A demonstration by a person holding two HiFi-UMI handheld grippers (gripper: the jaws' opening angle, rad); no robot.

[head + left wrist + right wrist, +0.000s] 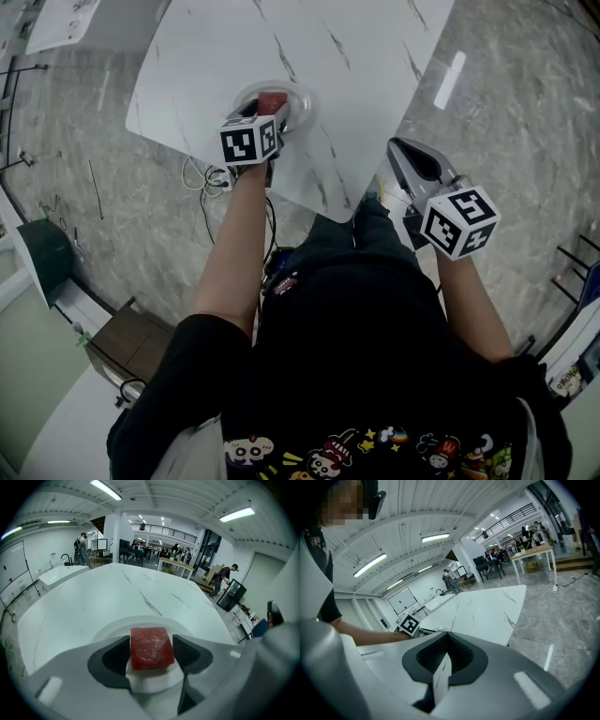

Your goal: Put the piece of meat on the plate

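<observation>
A red, square piece of meat (272,99) (151,648) lies flat on a white round plate (305,98) (110,629) near the front corner of the white marble table (281,37). My left gripper (277,116) (151,654) points steeply down over the plate, open. The meat sits between its dark pads (112,654), close to both but not squeezed. My right gripper (405,152) (446,638) hangs off the table's right edge over the floor. Its jaws are shut with nothing held.
The table's front corner (342,214) ends just before the person's body. Loose cables (202,175) lie on the stone floor left of it. A dark cabinet (45,251) stands at the far left. People (82,549) and desks are far off in the hall.
</observation>
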